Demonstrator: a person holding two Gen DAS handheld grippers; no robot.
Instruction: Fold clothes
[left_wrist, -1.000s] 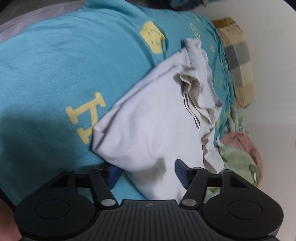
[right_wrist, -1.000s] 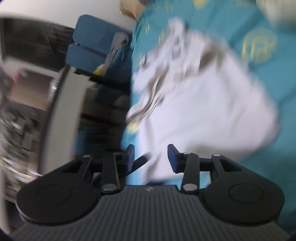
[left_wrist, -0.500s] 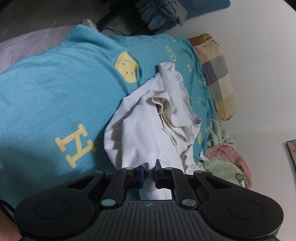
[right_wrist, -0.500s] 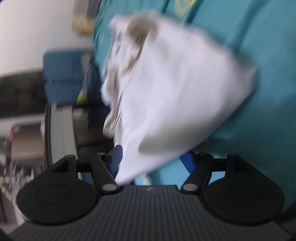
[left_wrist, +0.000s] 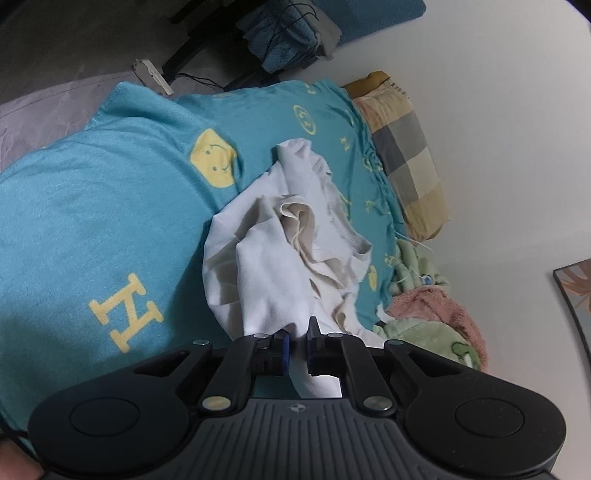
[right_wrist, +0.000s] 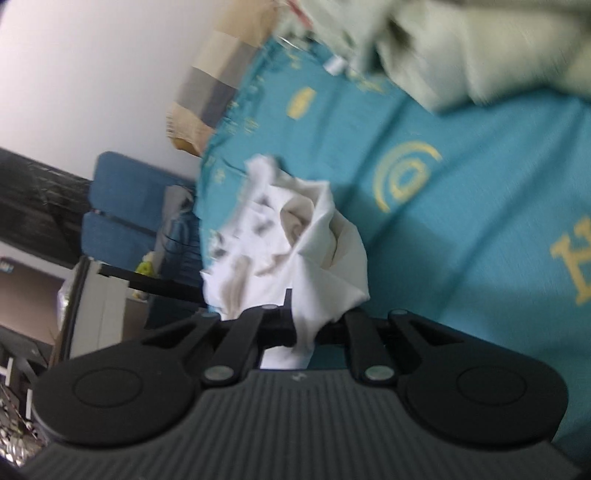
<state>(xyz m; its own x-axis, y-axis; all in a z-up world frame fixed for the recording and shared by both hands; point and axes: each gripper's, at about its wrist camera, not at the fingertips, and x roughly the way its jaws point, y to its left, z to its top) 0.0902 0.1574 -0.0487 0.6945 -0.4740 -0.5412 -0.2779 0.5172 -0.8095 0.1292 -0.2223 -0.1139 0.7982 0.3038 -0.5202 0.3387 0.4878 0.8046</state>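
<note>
- The crumpled white cotton garment (left_wrist: 280, 258) lay bunched on the teal fleece blanket with yellow letters and smiley faces (left_wrist: 110, 206) spread over the bed, near the middle of the left wrist frame.
- The left gripper (left_wrist: 297, 345) had its jaws clamped on the garment's near edge, at the lower centre of that frame; the cloth ran from the jaws up and away toward the checked yellow-and-grey pillow (left_wrist: 406, 147) at upper right.
- The right gripper (right_wrist: 304, 328) had jaws closing, with a fold of the same garment (right_wrist: 295, 236) pinched between them (this view was blurred).
- Both grips sat on the near edge, so neither hand looked nearer; the bulk lay ahead of both, and lifting and spreading would likely come next.
</note>
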